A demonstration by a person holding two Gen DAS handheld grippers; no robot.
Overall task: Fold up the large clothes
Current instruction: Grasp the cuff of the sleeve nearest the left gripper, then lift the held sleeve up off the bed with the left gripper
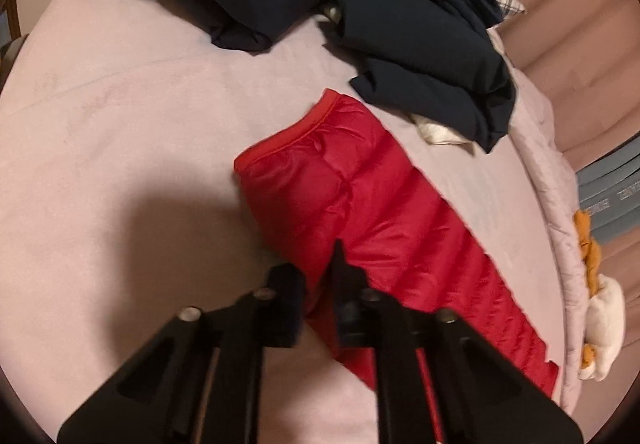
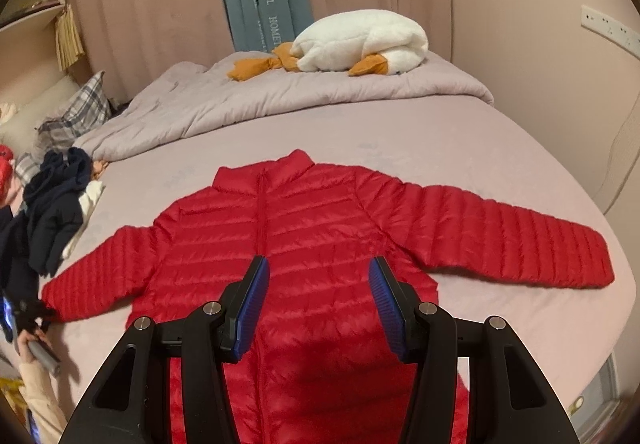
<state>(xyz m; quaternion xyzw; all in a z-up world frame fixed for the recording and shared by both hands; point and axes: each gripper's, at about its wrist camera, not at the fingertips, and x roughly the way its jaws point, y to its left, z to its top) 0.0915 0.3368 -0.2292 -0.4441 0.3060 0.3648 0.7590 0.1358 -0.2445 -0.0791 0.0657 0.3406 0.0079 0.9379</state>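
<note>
The left gripper [image 1: 320, 268] is pinched shut on the sleeve [image 1: 360, 204] of the red jacket [image 2: 288, 236]. The right gripper [image 2: 316, 300] hangs half open over the jacket's lower front, holding nothing. The jacket lies flat on the bed [image 2: 400, 132], arms spread out.

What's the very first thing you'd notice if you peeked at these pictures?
The big red puffy jacket, spread flat on the bed with both sleeves out. Next, the white plush goose lying on the folded blanket at the far end. The left claw has pinched shut on the edge of one red sleeve, near a heap of dark clothes, while the right claw hangs open above the jacket's middle.
</note>
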